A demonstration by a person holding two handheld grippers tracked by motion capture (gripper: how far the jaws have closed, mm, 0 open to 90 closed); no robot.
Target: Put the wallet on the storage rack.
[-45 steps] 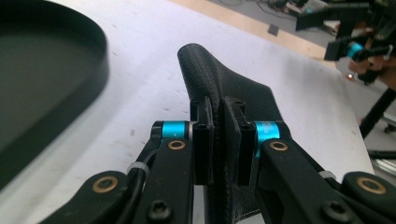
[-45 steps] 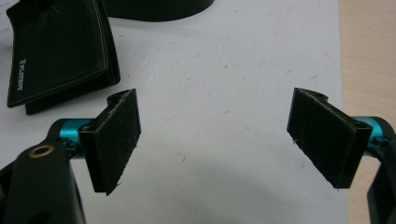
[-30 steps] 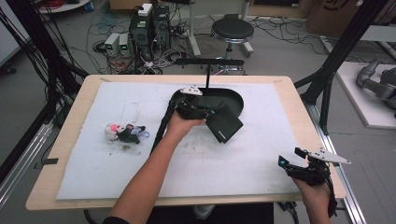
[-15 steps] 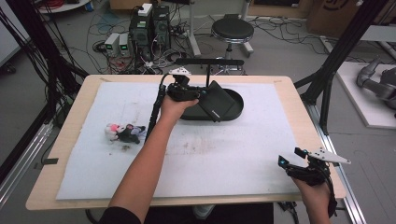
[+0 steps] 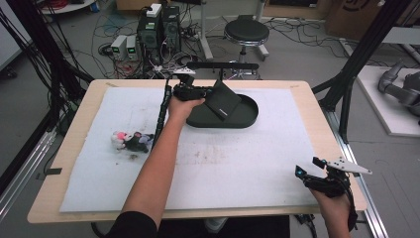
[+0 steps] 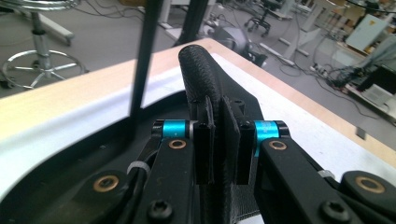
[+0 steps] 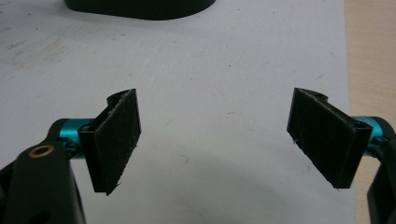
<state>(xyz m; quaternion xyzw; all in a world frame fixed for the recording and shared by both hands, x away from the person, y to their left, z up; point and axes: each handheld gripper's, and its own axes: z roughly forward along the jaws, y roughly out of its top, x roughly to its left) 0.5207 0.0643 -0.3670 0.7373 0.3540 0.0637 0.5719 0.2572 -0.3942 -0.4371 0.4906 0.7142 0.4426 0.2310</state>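
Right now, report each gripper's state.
Left gripper: shut on the black wallet, above the black tray.
Right gripper: open, nothing between its jaws.

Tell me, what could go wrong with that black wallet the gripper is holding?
The left hand-held gripper pinches the wallet only at one edge, so it might slip out and drop. It hangs tilted over the black tray, so it could land half on the rim. The thin black post stands close by, and a swing could knock against it.
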